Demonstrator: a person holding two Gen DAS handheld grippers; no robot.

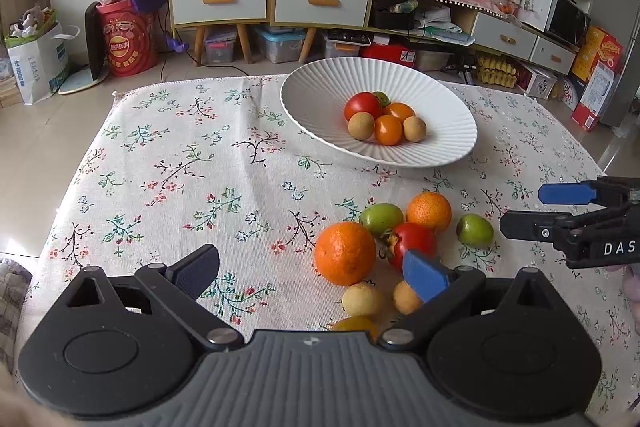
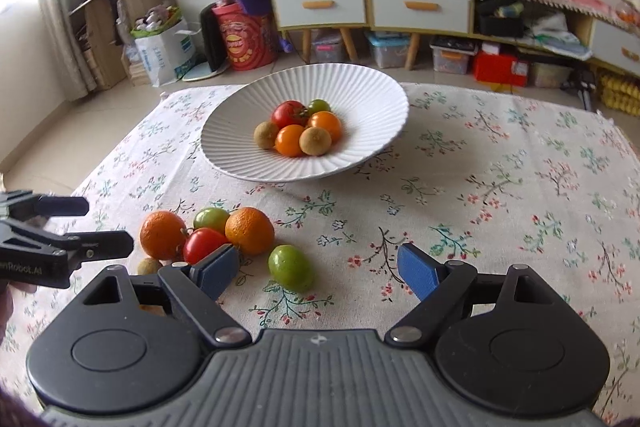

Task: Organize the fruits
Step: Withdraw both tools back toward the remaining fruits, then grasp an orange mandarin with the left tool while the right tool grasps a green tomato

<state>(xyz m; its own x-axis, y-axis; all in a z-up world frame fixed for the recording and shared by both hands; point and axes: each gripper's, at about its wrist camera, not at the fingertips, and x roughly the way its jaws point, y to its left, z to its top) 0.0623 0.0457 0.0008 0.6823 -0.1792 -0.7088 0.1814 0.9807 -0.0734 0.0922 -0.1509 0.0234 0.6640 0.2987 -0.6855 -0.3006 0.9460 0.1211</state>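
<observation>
On the cloth (image 1: 160, 155), L-wrist view: plate (image 1: 320, 87) at 12 w/ six small fruits; loose pile at 4: big orange (image 1: 345, 253), tomato (image 1: 416, 239). L gripper (image 1: 312, 271) released, empty.
R-wrist view: green fruit (image 2: 290, 267) at 6 of plate (image 2: 240, 131), betw. spread jaws of R gripper (image 2: 316, 271), untouched. Prob. light, smooth, rolls; pinch across middle, gently.

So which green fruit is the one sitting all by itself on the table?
Start at the white ribbed bowl on the flowered tablecloth, then come toward the camera to the pile of loose fruit on the cloth. Just right of that pile in the right wrist view lies a lone green fruit. The other green one is wedged among the oranges and the red tomato; this one touches nothing.
</observation>
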